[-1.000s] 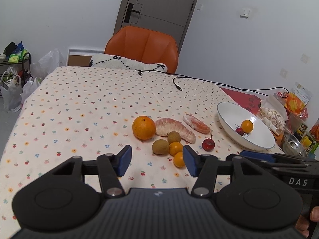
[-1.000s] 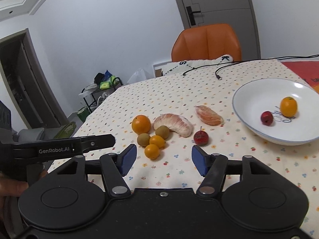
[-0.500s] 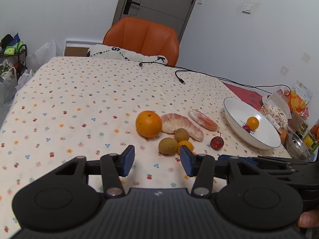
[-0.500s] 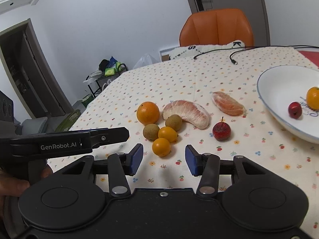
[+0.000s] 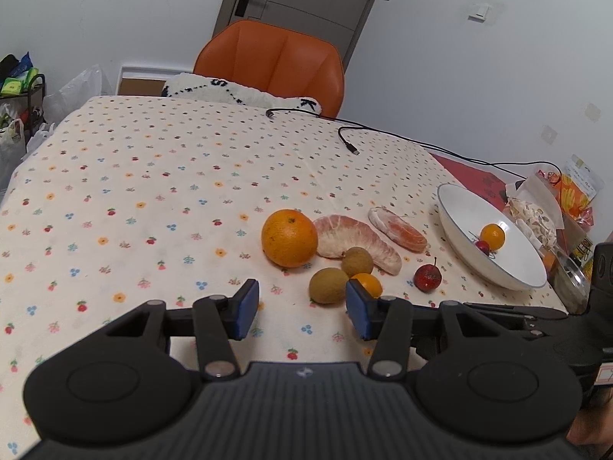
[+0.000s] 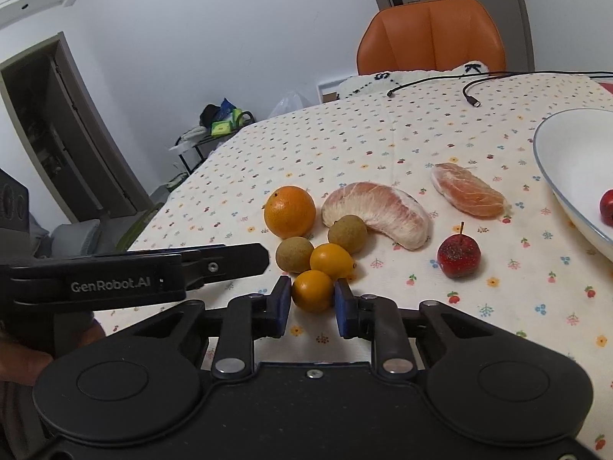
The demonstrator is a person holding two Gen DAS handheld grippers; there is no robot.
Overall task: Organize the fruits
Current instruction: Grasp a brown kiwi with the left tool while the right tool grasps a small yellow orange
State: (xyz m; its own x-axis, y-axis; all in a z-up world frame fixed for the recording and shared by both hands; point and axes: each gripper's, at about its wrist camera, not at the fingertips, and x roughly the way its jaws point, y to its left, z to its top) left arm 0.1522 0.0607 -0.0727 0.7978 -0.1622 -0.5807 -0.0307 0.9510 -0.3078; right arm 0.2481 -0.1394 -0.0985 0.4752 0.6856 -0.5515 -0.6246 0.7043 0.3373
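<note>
Fingers (image 6: 283, 301) right: clamp small orange (image 6: 312, 290) | left fingers (image 5: 245, 308): spread, empty; orange hidden there

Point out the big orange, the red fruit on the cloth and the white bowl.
big orange (image 5: 289, 237), left wrist view, middle of its peel.
red fruit (image 6: 458, 256), right wrist view, centre of its body.
white bowl (image 5: 459, 226), left wrist view, bare inner wall.

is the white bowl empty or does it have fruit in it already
Not empty. The white bowl holds a small orange fruit and a small red fruit; the other fruits lie on the tablecloth.
</note>
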